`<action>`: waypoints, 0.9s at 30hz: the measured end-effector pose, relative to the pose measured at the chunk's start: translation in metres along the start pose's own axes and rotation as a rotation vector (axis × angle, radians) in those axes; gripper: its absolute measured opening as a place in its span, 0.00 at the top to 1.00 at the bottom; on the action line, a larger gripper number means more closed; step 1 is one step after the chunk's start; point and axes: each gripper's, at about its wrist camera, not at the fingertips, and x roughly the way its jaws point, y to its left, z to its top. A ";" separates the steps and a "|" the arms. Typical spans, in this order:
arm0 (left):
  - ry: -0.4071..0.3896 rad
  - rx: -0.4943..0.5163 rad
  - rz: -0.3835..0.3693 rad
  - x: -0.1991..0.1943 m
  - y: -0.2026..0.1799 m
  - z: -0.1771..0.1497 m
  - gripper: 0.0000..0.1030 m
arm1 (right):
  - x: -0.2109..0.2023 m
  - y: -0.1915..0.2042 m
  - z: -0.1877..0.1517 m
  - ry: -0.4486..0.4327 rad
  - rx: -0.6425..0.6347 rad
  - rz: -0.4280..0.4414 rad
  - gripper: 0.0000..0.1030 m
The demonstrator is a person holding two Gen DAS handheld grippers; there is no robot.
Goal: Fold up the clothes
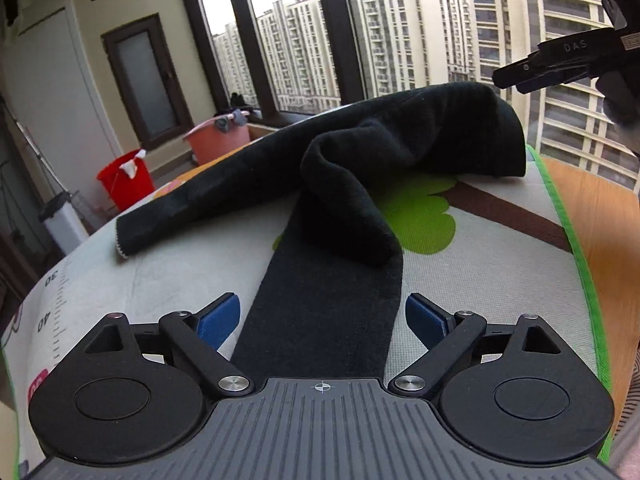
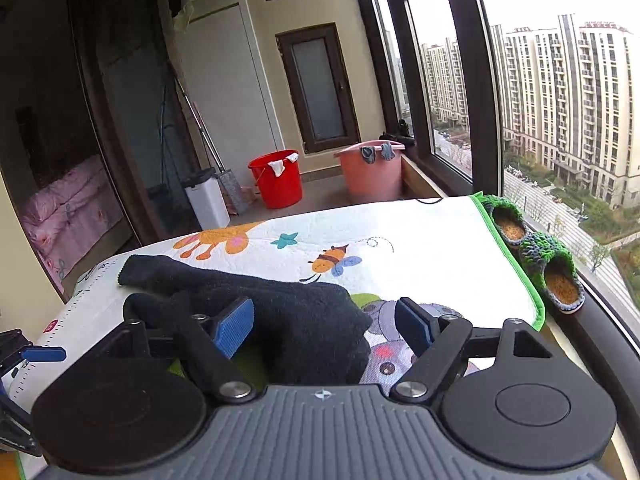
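**Both tongs let go, garment lies half-folded**

Here we are over the desk [image 1: 592,216], its playmat [image 1: 500,264] spread under everything as a soft, clean folding surface. The black garment [image 1: 320,208] lies across the mat, one long strip running toward the left tongs [image 1: 322,318], a thick bunched roll doubled over the middle, and a flat end with a pale stitched edge stretched off to the left.

Left tongs: spread wide, blue pads either side of the strip, not touching it. Nothing pinched. Right tongs [image 2: 324,326]: also spread, hovering just over the garment's near lump, cloth showing between the pads but no pinch that I can see. In the left view they float high at the right edge, clear of the fabric.

My read: a fold is laid but messy, and that roll in the middle wants flattening, so both tongs stand open ready for fresh corners.

Off the mat's green edge, a pair of knitted slippers [image 2: 532,248] sits on the window ledge; buckets [image 2: 276,178] stand on the floor beyond.
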 end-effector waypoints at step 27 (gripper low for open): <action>-0.017 0.017 -0.017 0.001 0.009 -0.001 0.16 | -0.007 0.025 0.022 -0.068 0.201 0.310 0.89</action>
